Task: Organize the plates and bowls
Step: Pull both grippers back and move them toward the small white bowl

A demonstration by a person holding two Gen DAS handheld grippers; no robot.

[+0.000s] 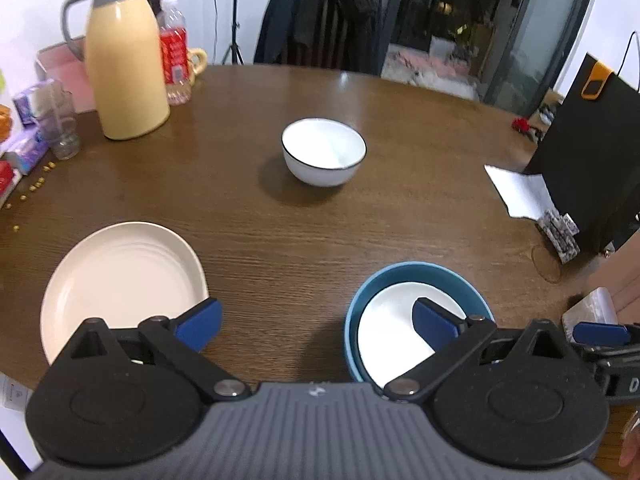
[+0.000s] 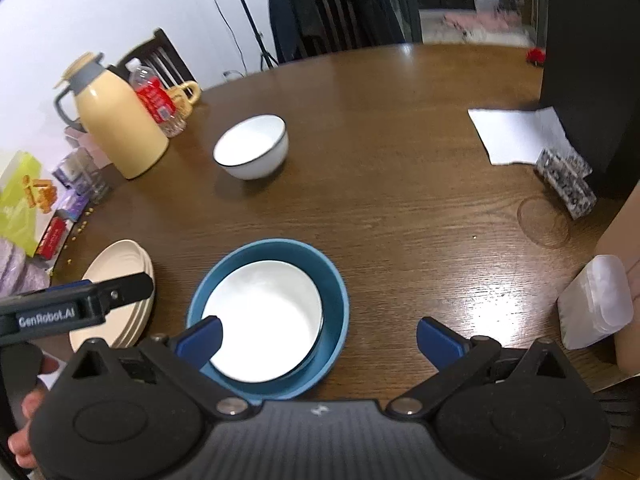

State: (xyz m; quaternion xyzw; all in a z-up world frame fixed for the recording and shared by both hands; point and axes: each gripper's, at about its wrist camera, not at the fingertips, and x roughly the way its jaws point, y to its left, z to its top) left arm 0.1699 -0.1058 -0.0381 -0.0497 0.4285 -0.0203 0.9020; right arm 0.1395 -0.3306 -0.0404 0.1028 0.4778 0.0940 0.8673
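On the round wooden table [image 1: 400, 208] we see a white bowl [image 2: 262, 320] sitting inside a blue bowl [image 2: 332, 280], near the front edge. A second white bowl [image 1: 323, 151] stands alone further back, and cream plates [image 1: 120, 280] lie at the left. Our left gripper [image 1: 318, 320] and right gripper [image 2: 318, 340] both have the jaws spread wide, holding nothing.

**Both grippers spread wide, nothing held**

The left gripper [image 1: 318, 322] angled steeply downward, its blue pads [image 1: 199, 325] fully apart and empty. Beside it, the right gripper [image 2: 318, 342] tilted likewise, jaws wide, gripping nothing. Fingers [image 2: 24, 412] wrapped the left handle.
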